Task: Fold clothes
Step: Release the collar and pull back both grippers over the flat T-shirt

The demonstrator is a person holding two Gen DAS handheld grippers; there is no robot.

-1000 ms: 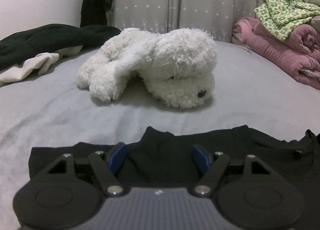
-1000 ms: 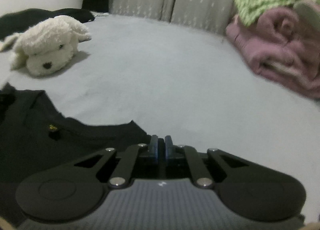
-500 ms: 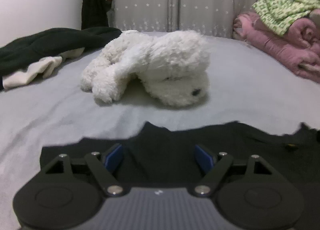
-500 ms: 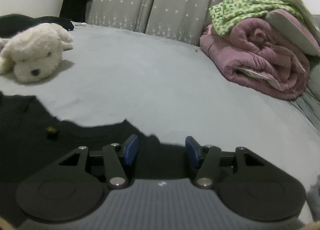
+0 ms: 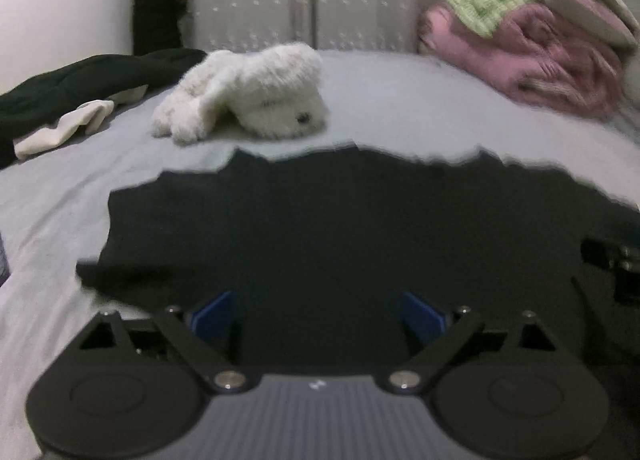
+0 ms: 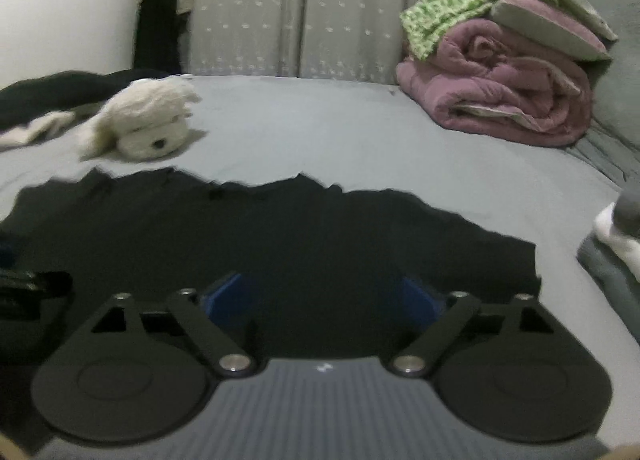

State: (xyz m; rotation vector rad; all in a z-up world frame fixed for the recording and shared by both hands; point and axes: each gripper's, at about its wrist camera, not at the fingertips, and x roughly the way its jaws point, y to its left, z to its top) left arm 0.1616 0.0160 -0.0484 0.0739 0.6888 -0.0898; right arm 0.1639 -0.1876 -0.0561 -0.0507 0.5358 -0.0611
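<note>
Right gripper (image 6: 326, 300) opening, apparently off the black shirt (image 6: 280, 232) (blurred).

The left gripper (image 5: 318, 314) is tilting downward with its jaws opening wide, the blue pads (image 5: 212, 316) gripping nothing. The right gripper (image 6: 324, 298) is angling down beside it, its jaws likewise opening, blue pads (image 6: 420, 300) spread far apart and pressing on nothing.
</note>
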